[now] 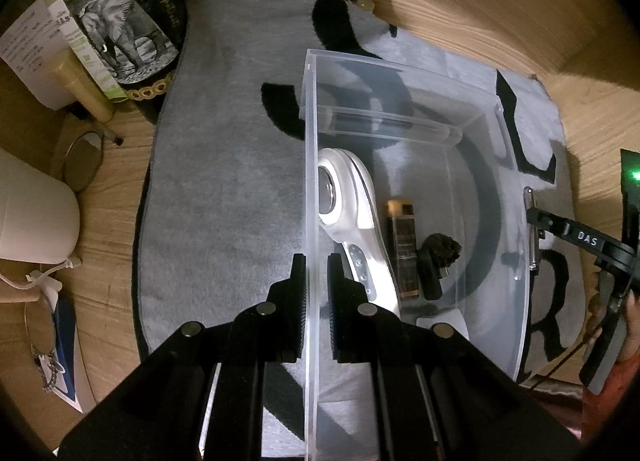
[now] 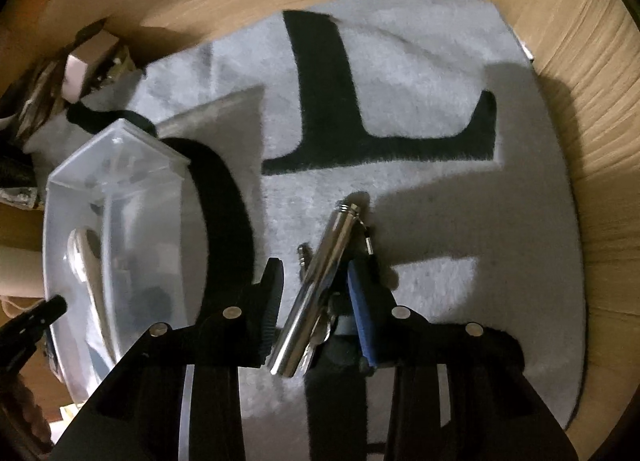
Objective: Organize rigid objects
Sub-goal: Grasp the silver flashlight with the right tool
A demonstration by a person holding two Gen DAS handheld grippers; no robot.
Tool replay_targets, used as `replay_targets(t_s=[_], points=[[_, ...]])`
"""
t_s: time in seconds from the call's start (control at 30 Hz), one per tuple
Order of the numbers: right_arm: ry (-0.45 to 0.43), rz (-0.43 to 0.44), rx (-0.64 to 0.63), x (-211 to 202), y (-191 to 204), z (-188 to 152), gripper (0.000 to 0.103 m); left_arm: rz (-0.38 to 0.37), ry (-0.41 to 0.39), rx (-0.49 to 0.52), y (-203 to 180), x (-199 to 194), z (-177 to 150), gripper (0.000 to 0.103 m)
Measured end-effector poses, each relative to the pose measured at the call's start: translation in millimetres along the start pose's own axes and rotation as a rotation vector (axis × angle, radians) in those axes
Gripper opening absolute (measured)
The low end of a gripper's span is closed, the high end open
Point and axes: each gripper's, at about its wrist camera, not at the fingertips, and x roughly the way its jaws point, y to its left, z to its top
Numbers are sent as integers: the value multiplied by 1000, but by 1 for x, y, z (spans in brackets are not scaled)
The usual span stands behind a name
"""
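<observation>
A clear plastic bin [image 1: 420, 109] stands on a grey rug with black letters [image 1: 224, 181]. Inside lie a white handheld device [image 1: 352, 213], a dark amber-capped tube [image 1: 404, 245] and a small black object [image 1: 438, 257]. My left gripper [image 1: 316, 273] is shut on the bin's left wall [image 1: 311, 181]. My right gripper [image 2: 316, 293] holds a shiny metal cylinder [image 2: 320, 285] with a small clip, above the rug [image 2: 420, 221] right of the bin [image 2: 112, 197]. In the left wrist view the cylinder [image 1: 532, 233] shows at the bin's right wall.
A wine bottle with an elephant label [image 1: 120, 33], papers [image 1: 32, 49], a cream tube [image 1: 80, 85], a white container [image 1: 32, 213] and a small round mirror [image 1: 82, 161] crowd the wooden floor left of the rug. A pink box [image 2: 80, 65] lies behind the bin.
</observation>
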Motion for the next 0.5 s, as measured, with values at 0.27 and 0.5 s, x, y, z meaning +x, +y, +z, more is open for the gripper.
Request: replay_targets(t_s=[0.27,0.5], points=[[-39,1,-3,-2,-5,-1,15,12,1,-2,-1,1,0,7],[-88,29,24,-24,-11,-12,13,14,2,12,-1,1,0,7]])
